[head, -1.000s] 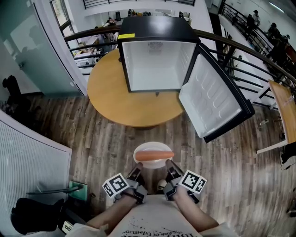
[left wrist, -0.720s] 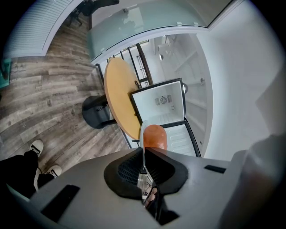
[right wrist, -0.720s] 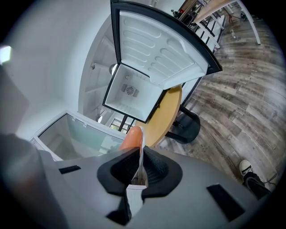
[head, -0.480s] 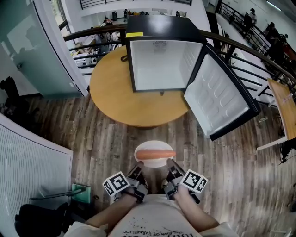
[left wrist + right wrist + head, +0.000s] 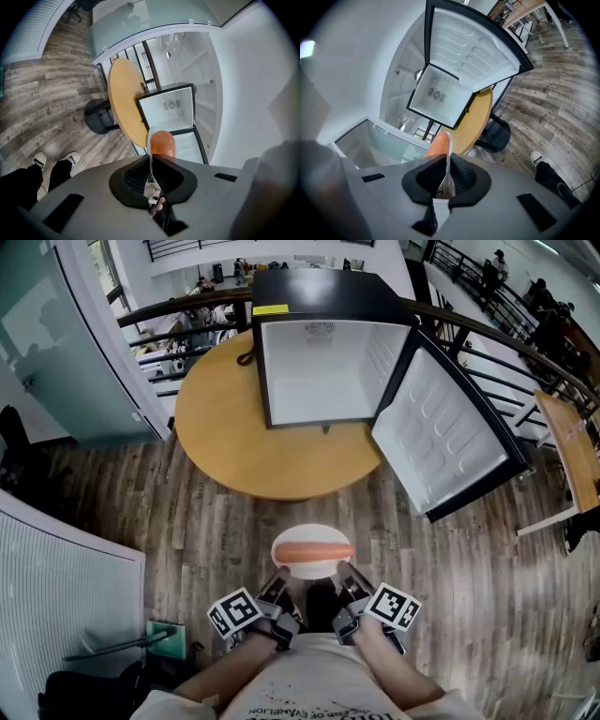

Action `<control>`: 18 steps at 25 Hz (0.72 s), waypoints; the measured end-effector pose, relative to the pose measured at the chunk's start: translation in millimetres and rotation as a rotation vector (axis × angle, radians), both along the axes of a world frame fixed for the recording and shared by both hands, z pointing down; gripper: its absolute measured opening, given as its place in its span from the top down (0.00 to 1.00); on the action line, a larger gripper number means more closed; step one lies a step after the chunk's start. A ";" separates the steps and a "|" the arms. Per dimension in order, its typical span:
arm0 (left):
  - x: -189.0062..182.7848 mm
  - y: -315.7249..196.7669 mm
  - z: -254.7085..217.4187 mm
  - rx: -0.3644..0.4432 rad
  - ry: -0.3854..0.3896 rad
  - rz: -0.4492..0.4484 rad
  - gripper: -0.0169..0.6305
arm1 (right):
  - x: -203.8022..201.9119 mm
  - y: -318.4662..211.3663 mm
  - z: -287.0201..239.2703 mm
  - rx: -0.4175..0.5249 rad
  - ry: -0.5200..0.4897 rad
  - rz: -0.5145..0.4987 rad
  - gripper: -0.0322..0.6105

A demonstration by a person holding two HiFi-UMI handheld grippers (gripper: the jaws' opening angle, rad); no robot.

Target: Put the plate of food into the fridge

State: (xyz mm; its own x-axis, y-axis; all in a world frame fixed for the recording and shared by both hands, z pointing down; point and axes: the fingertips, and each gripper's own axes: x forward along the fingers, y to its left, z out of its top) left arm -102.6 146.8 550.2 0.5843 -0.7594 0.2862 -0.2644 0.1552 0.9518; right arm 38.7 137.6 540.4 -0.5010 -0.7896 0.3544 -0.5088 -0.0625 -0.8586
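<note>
One plate (image 5: pixel 309 533) with one sausage (image 5: pixel 313 553) on it. Two grippers: left gripper (image 5: pixel 278 587), right gripper (image 5: pixel 344 581). One open fridge (image 5: pixel 323 371), upper centre, on one round tabletop (image 5: pixel 223 432).

On the head view I'm losing the near rim of the plate (image 5: pixel 311 532) under the fingers (image 5: pixel 274 592) of the left gripper (image 5: pixel 281 579) and the right gripper (image 5: pixel 343 576). The forearms (image 5: pixel 239 671) are running off the bottom edge. The fridge (image 5: pixel 323 371) is covering the far part of the round surface (image 5: pixel 220 427). In each gripper view the grey gripper body is blocking most of the plate and the food (image 5: pixel 162 143), and the plate is showing only edge-on. The people (image 5: pixel 494 273) in the far background are coming through too small to make out.
</note>
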 end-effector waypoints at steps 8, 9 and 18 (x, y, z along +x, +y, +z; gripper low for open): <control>7.5 -44.7 8.1 -0.002 0.004 -0.012 0.92 | 7.7 -45.7 8.0 -0.004 -0.006 -0.003 0.88; 9.1 -51.8 8.5 -0.003 0.005 -0.014 0.92 | 9.3 -53.7 8.2 -0.002 -0.005 -0.005 0.88; 26.3 -130.9 8.9 -0.011 -0.005 -0.026 0.92 | 26.3 -133.7 11.0 -0.014 -0.022 -0.010 0.88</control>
